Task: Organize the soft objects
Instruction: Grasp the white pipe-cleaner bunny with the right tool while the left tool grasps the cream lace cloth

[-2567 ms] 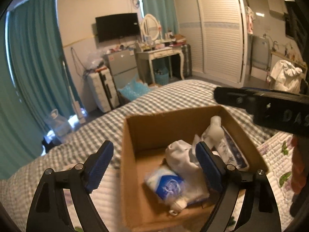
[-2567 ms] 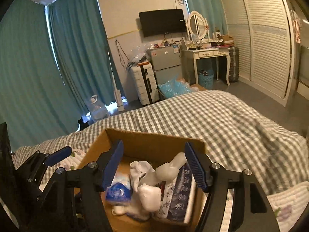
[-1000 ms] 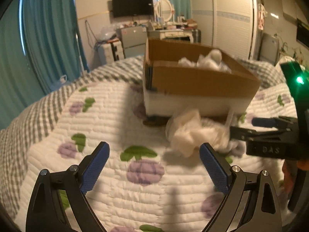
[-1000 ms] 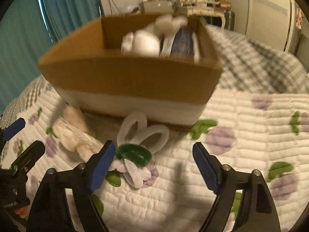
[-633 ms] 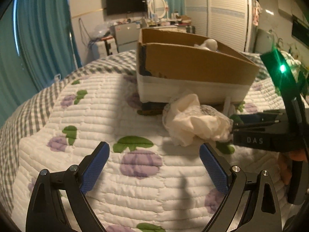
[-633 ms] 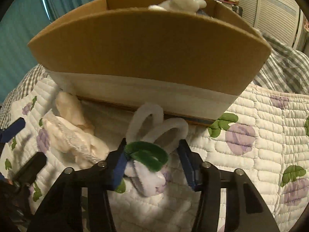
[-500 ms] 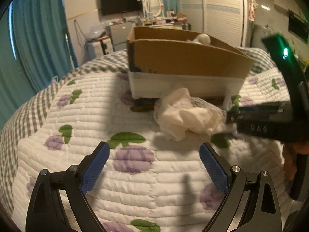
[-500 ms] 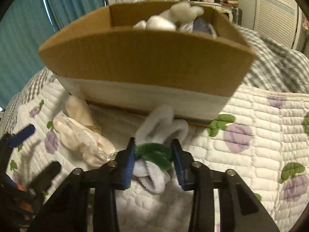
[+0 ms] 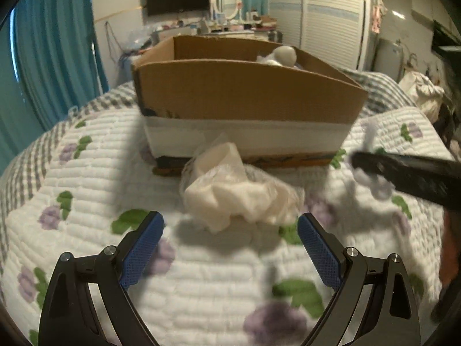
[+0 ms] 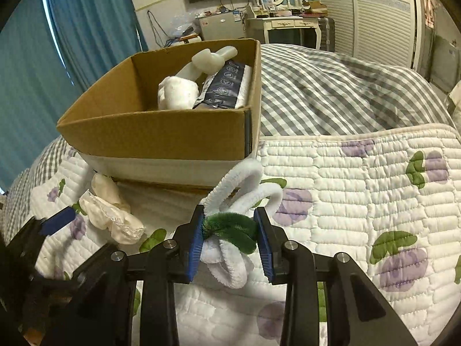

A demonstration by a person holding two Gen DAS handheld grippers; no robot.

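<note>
Through the left wrist camera, the left gripper is hovering with jaws spread wide, nothing between them, just short of one cream lace cloth lying on the quilt before the cardboard box.

Through the right wrist camera, the right gripper is pinching one white-and-green chenille flower. Several soft items are already sitting in the box; I judge two remaining outside.

white fuzzy chenille flower with green leaves sits pinched off the quilt; crumpled cream lace cloth lies before the open cardboard box.
</note>
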